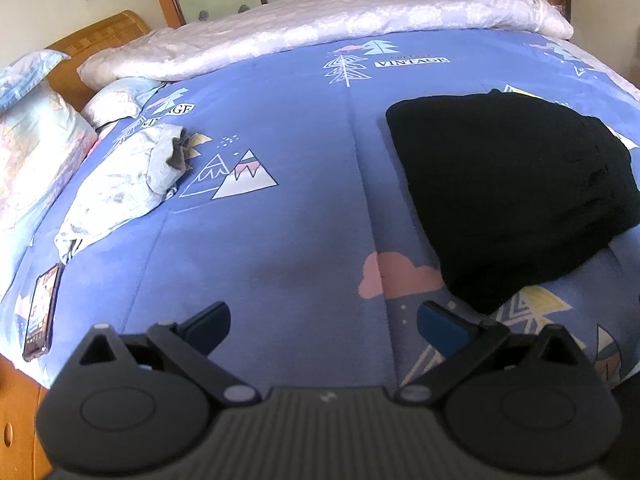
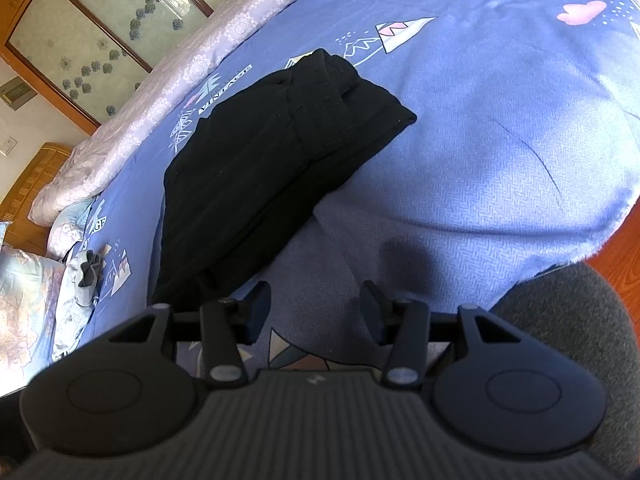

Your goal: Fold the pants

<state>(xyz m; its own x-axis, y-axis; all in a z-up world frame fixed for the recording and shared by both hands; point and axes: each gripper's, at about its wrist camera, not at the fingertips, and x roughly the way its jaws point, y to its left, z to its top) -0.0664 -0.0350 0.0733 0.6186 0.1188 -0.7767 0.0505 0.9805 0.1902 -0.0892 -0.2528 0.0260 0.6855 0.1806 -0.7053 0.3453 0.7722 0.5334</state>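
Observation:
The black pants (image 1: 516,196) lie folded into a compact stack on the blue patterned bedspread (image 1: 280,220). They also show in the right wrist view (image 2: 264,168), left of centre. My left gripper (image 1: 324,324) is open and empty, above the bedspread, left of and nearer than the pants. My right gripper (image 2: 316,312) is open and empty, just off the pants' near corner, not touching them.
A crumpled light grey garment (image 1: 120,188) lies at the bed's left, with a phone (image 1: 42,312) near the left edge. Pillows (image 1: 36,148) and a rolled pale quilt (image 1: 320,28) lie at the head and far side. A grey chair (image 2: 576,344) stands at lower right.

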